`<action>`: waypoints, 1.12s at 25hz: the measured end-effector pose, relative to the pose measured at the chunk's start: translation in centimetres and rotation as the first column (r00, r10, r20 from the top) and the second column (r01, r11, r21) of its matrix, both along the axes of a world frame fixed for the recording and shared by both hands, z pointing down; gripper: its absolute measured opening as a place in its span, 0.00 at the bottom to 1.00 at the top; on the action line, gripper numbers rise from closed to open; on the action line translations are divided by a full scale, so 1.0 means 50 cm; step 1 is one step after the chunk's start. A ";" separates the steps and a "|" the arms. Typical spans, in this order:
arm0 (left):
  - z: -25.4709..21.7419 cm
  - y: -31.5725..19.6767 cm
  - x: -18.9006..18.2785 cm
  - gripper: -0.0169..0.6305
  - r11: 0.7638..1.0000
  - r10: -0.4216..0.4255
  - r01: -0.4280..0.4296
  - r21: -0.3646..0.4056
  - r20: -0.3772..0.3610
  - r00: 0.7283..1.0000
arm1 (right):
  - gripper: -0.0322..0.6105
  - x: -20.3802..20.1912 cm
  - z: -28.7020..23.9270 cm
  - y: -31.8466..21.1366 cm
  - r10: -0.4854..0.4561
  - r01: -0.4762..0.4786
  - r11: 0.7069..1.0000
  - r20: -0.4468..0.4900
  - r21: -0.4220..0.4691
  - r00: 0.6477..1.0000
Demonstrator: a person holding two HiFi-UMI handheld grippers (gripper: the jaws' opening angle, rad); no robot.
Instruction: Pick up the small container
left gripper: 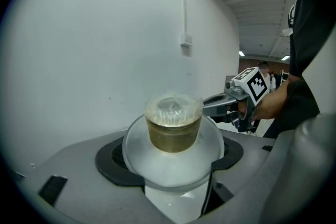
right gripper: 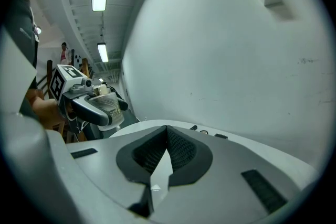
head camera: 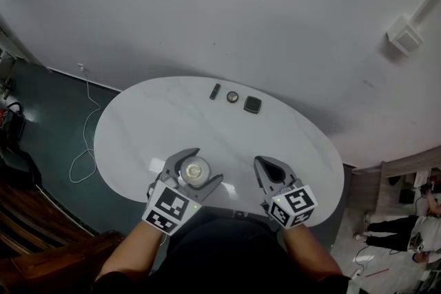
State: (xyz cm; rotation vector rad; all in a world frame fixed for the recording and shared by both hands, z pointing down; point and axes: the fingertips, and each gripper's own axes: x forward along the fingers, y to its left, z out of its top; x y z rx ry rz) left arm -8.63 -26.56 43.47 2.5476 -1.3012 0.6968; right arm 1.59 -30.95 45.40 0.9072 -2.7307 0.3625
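The small container [head camera: 195, 171] is a clear plastic cup with brownish contents and a film lid. My left gripper [head camera: 207, 165] is shut on it, a dark pad on each side of its lower wall, over the near edge of the white oval table [head camera: 158, 117]. In the left gripper view the small container [left gripper: 173, 124] stands upright between the jaws. My right gripper [head camera: 260, 161] hovers beside it on the right, shut with nothing in it. The right gripper view shows its pads [right gripper: 178, 150] pressed together, with the left gripper [right gripper: 90, 103] and the cup [right gripper: 109, 106] off to the left.
Along the table's far edge lie a small black stick [head camera: 215, 91], a round lid-like item [head camera: 233, 97] and a black square item [head camera: 253, 105]. A white cable [head camera: 85, 148] trails on the dark floor at left. Wooden furniture [head camera: 48, 255] stands at lower left.
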 end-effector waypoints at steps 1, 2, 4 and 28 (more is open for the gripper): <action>-0.002 0.001 0.004 0.56 1.000 0.006 -0.006 0.002 0.000 1.000 | 0.05 0.001 0.000 0.002 0.001 -0.001 1.000 0.000 0.001 1.000; -0.003 0.001 0.008 0.56 1.000 0.011 -0.011 0.003 -0.001 1.000 | 0.05 0.002 0.001 0.003 0.002 -0.002 1.000 0.001 0.000 1.000; -0.002 0.001 0.012 0.56 1.000 0.019 -0.019 0.001 0.002 1.000 | 0.05 0.002 0.002 0.005 0.000 0.000 1.000 0.001 -0.003 1.000; 0.002 -0.008 0.025 0.56 0.998 0.063 -0.063 0.004 0.033 0.998 | 0.05 0.010 0.001 0.005 0.029 -0.028 1.000 0.013 -0.010 1.000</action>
